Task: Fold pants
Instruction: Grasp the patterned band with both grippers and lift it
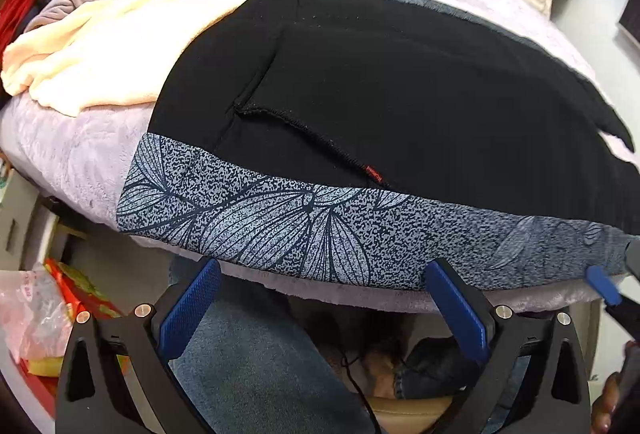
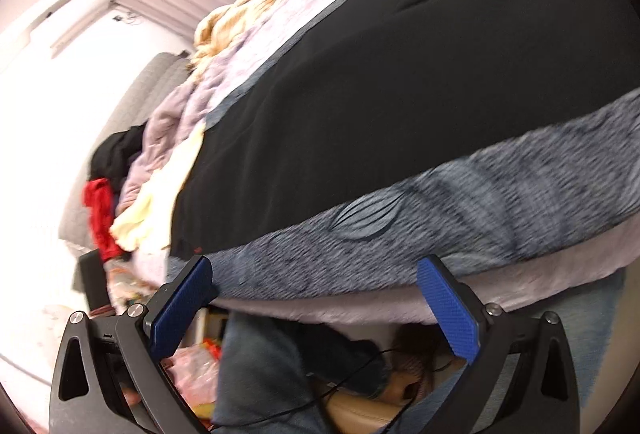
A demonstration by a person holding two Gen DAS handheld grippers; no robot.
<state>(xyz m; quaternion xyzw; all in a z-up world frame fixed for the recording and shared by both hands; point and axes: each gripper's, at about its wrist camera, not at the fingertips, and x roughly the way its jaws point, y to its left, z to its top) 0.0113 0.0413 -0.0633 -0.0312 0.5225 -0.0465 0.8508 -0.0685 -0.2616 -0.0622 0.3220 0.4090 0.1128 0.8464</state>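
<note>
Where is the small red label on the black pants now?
In the left wrist view the red label sits at the lower end of the pocket seam on the black pants, just above the grey leaf-patterned band along the bed's near edge.

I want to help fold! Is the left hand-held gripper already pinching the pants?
No, the left hand-held gripper is open, both blue pads short of the pants, with nothing between them.

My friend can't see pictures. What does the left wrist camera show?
Black pants with a grey leaf-print side band lie flat on a lilac bed. The open left tongs hover at the near edge, holding nothing; a cream blanket lies behind.
</note>
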